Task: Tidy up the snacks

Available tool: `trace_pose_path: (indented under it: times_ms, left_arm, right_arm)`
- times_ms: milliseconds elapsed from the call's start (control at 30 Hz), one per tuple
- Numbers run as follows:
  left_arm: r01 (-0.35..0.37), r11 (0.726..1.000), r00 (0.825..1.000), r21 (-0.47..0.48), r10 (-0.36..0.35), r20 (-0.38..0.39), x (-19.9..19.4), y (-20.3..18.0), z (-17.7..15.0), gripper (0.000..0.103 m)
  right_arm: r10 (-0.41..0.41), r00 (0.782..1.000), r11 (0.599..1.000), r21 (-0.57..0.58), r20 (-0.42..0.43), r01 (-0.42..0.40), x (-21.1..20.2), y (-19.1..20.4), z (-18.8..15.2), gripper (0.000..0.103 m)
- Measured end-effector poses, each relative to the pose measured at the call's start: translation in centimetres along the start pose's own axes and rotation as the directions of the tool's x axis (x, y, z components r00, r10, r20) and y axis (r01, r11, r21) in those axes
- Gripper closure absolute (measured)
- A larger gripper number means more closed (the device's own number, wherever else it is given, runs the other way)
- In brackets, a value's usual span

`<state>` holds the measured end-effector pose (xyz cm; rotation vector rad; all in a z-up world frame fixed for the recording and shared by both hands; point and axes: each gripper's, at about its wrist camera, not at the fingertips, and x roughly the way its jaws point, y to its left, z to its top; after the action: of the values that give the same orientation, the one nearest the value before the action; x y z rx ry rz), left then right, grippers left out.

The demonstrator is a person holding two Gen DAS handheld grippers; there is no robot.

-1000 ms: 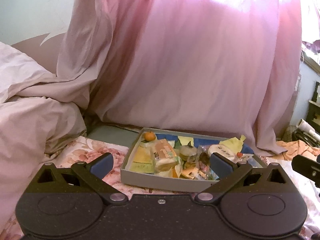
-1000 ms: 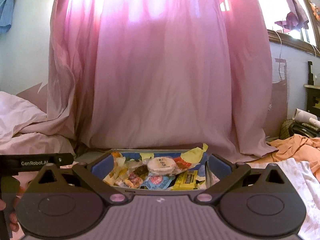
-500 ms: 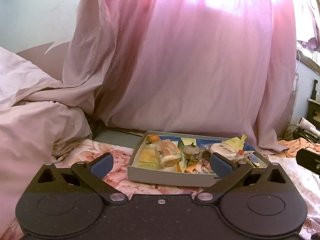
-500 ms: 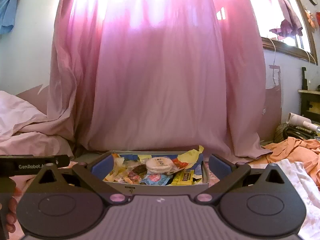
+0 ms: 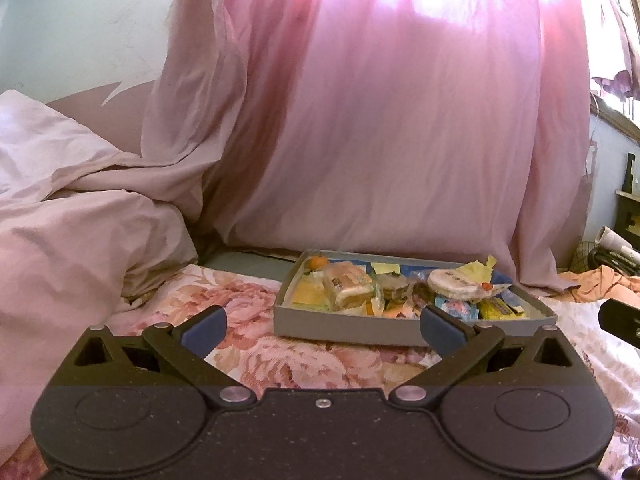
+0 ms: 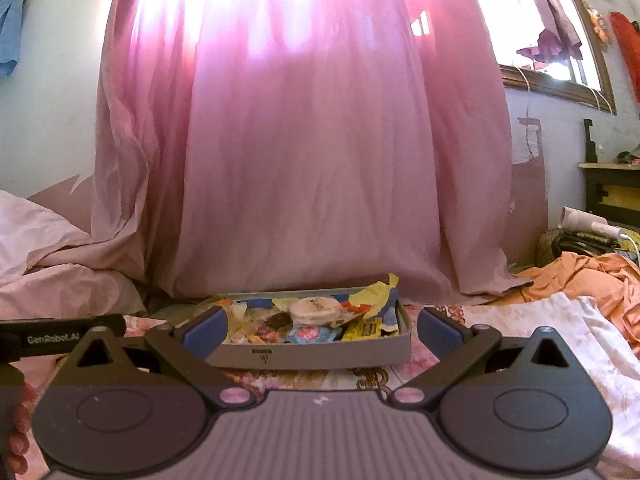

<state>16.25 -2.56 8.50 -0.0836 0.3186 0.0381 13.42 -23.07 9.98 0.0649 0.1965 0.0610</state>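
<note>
A grey cardboard tray [image 5: 344,330] [image 6: 320,354] full of snacks lies on the floral bedsheet. In it I see a wrapped sandwich bun [image 5: 350,288], a small orange [image 5: 317,262], a round white packet [image 5: 452,283] [image 6: 314,309], yellow bars [image 5: 500,309] [image 6: 366,329] and several crumpled wrappers. My left gripper [image 5: 322,326] is open, low over the sheet, short of the tray's left front corner. My right gripper [image 6: 320,326] is open too, facing the tray's near wall with nothing between its fingers.
A pink curtain [image 5: 380,120] hangs right behind the tray. Bunched pale bedding [image 5: 68,220] rises on the left. Orange cloth [image 6: 592,276] and white floral fabric [image 6: 560,320] lie to the right. A person's hand [image 6: 16,432] holds the left tool at the frame's lower left.
Both grippers have pulled back and tilted up from the tray, so it looks smaller and farther ahead. Both jaws stayed open and nothing was picked up.
</note>
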Motion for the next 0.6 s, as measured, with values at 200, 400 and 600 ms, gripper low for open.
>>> trace_pose_path:
  times_ms: [200, 400, 600]
  left_arm:
    - [-0.005, 1.0, 1.0, -0.014, 0.005, 0.004, -0.7, 0.6, -0.9, 0.001]
    - [-0.009, 1.0, 1.0, -0.021, 0.01, 0.017, -1.5, 1.2, -1.4, 0.001]
    - [-0.016, 1.0, 1.0, -0.025, 0.017, 0.017, -2.2, 1.6, -2.0, 0.001]
  right_arm:
    - [-0.004, 1.0, 1.0, -0.022, 0.001, 0.004, -0.8, 0.4, -0.9, 0.0]
    - [-0.006, 1.0, 0.999, -0.038, 0.014, 0.006, -1.7, 1.0, -1.2, 0.0]
    - [-0.006, 1.0, 0.999, -0.041, 0.006, 0.007, -2.1, 1.5, -1.8, 0.0]
